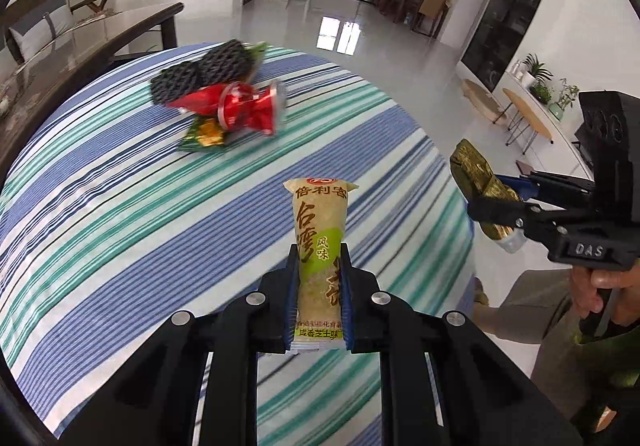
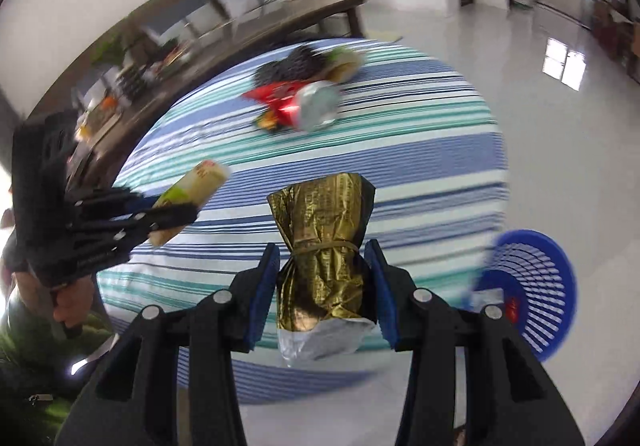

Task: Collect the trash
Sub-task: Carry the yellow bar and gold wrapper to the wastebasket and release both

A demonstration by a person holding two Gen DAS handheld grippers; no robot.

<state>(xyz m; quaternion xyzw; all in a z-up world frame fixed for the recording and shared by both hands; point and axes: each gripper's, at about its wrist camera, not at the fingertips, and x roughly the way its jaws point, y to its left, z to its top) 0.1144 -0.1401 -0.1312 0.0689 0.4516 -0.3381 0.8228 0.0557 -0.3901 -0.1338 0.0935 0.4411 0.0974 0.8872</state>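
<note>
The left tool [image 1: 318, 300] is clamped on a yellow-green snack packet [image 1: 319, 246] that stands up between its pads, and the right tool [image 2: 325, 286] grips a crumpled gold wrapper [image 2: 322, 242] the same way. Beyond both, on the striped worktop [image 1: 120, 226], lies a heap of red wrappers [image 1: 240, 106] and black mesh [image 1: 208, 74], well apart from either tool; a blue basket [image 2: 536, 282] sits off the worktop's right edge.

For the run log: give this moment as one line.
left gripper: shut on green snack wrapper | right gripper: gold foil bag between pads | pile of wrappers on striped cloth | blue basket floor-side
</note>
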